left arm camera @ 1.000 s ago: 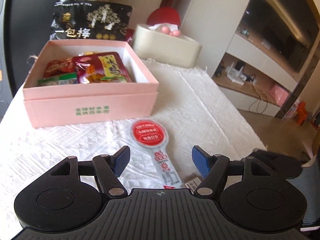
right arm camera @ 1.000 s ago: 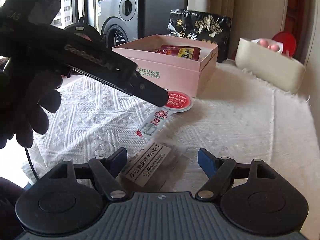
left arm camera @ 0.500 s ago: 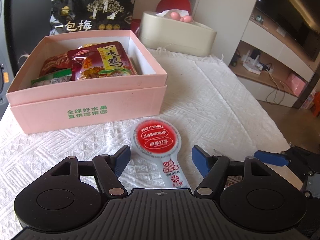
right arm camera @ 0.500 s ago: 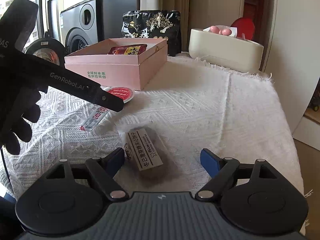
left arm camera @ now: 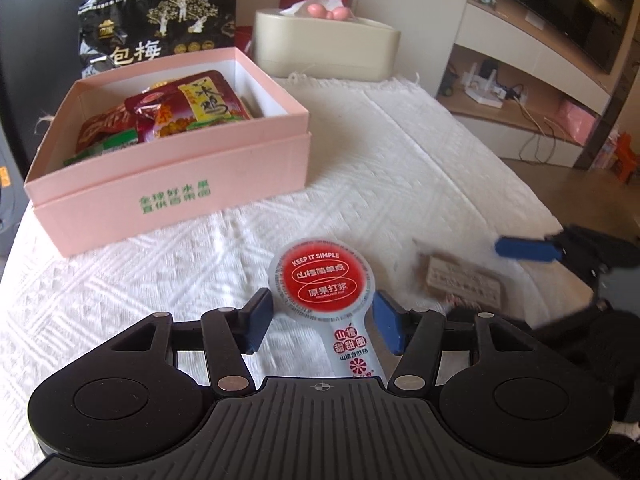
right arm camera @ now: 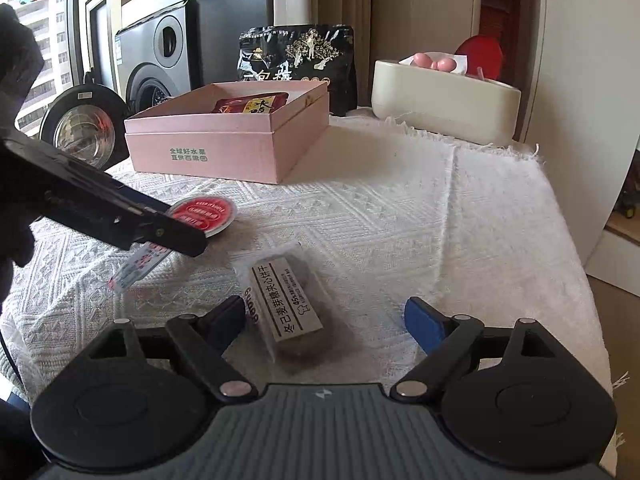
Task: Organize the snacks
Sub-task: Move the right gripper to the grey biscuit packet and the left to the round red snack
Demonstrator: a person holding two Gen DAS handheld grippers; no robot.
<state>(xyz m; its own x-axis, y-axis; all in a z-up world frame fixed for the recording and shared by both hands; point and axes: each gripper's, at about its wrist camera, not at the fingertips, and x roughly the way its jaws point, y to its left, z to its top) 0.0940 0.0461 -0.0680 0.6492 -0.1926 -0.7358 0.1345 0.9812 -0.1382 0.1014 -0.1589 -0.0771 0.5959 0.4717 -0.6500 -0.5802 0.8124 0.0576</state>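
A pink box [left arm camera: 168, 176] with several snack packets [left arm camera: 192, 108] stands on the white cloth; it also shows in the right wrist view [right arm camera: 224, 140]. A lollipop-shaped snack with a red round label [left arm camera: 322, 278] lies flat between the fingers of my left gripper [left arm camera: 322, 322], which is open around it, no contact visible. A clear-wrapped biscuit bar [right arm camera: 288, 300] lies between the fingers of my right gripper [right arm camera: 330, 318], which is open. The bar also shows blurred in the left wrist view [left arm camera: 462, 280].
A black plum bag [left arm camera: 156, 28] stands behind the box. A cream tissue holder [left arm camera: 324, 48] sits at the back. The white cloth [right arm camera: 400, 220] covers the table; its right edge drops off. A washing machine [right arm camera: 156, 60] stands to the left.
My left gripper has moved forward so its fingers now flank the red-labelled snack. My right gripper has swung and moved in so the biscuit bar lies between its fingers.
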